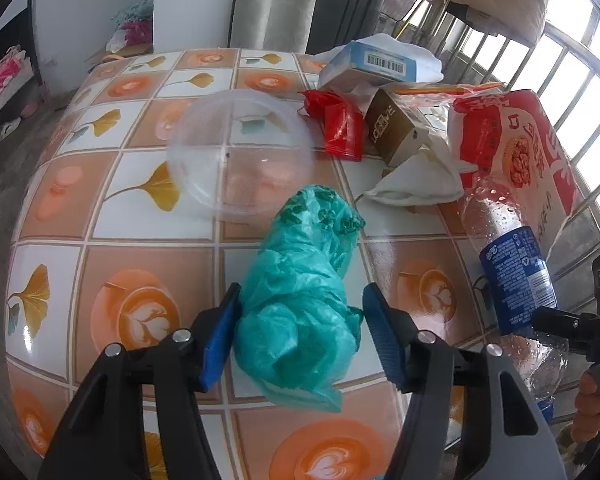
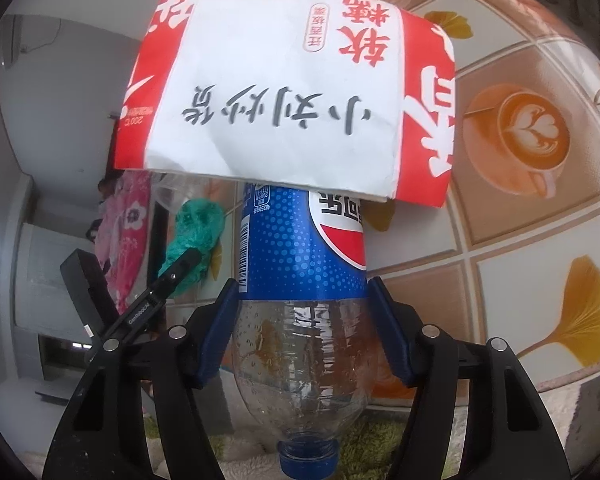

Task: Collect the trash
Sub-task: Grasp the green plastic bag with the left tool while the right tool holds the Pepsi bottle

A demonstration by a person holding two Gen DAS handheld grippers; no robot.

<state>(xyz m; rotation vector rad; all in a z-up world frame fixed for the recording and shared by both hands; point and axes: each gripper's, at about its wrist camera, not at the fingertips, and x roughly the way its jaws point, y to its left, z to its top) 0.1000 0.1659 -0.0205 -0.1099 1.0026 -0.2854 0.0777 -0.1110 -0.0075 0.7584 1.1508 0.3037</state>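
A crumpled green plastic bag (image 1: pixel 300 296) lies on the tiled table (image 1: pixel 140 200), between the fingers of my left gripper (image 1: pixel 300 300); the left pad touches it, the right pad stands slightly apart. My right gripper (image 2: pixel 302 296) is shut on an empty Pepsi bottle (image 2: pixel 300 280) with a blue label, cap toward the camera; the bottle also shows in the left wrist view (image 1: pixel 512 264). A red and white paper bag (image 2: pixel 292 88) rests against the bottle's far end. The green bag also shows in the right wrist view (image 2: pixel 196 232).
A clear plastic lid (image 1: pixel 240 152), a red wrapper (image 1: pixel 340 128), a brown carton (image 1: pixel 396 132), white tissue (image 1: pixel 416 180) and a blue and white box (image 1: pixel 372 64) lie at the table's far side. The red and white paper bag (image 1: pixel 512 140) stands at right, by a window railing.
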